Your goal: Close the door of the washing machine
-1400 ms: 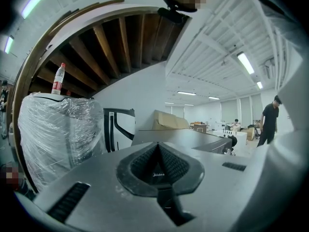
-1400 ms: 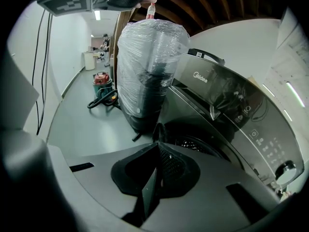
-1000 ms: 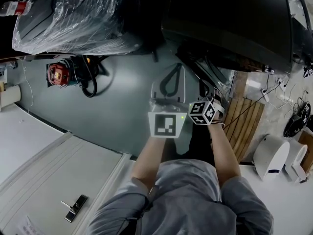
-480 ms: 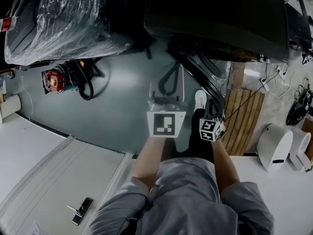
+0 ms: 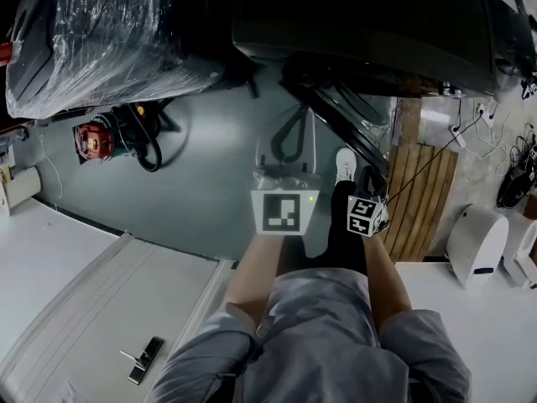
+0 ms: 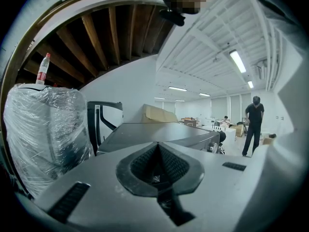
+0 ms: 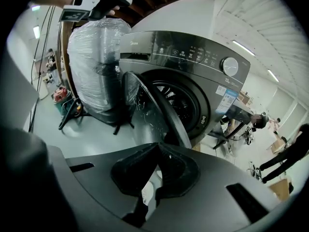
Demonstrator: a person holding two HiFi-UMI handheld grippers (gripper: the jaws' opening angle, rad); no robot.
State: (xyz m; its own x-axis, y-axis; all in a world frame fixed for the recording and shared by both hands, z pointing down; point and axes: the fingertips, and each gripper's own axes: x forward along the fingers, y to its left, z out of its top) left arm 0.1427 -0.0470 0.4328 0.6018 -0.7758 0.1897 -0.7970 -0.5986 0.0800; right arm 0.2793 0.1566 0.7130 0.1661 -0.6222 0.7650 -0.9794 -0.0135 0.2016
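The dark grey washing machine [image 7: 193, 76] stands in front of me, and in the head view its top [image 5: 361, 23] fills the upper middle. Its round door [image 7: 157, 112] hangs open, swung out toward me; from above the door [image 5: 340, 128] shows edge-on. My right gripper [image 7: 157, 149] is shut and empty, a short way from the door's edge. Only its marker cube [image 5: 367, 215] shows from above. My left gripper [image 5: 291, 137] is shut with nothing in it, held higher, level with the machine's top [image 6: 159, 132].
A plastic-wrapped machine [image 5: 109, 40] stands left of the washer. A red tool with a black hose [image 5: 96, 137] lies on the floor, a wooden pallet [image 5: 424, 196] at the right. A white panel [image 5: 92, 300] lies at the lower left. A person [image 6: 253, 124] stands far off.
My right gripper has dropped and drawn back toward my body. The left gripper has held its place. The head view has shifted slightly.
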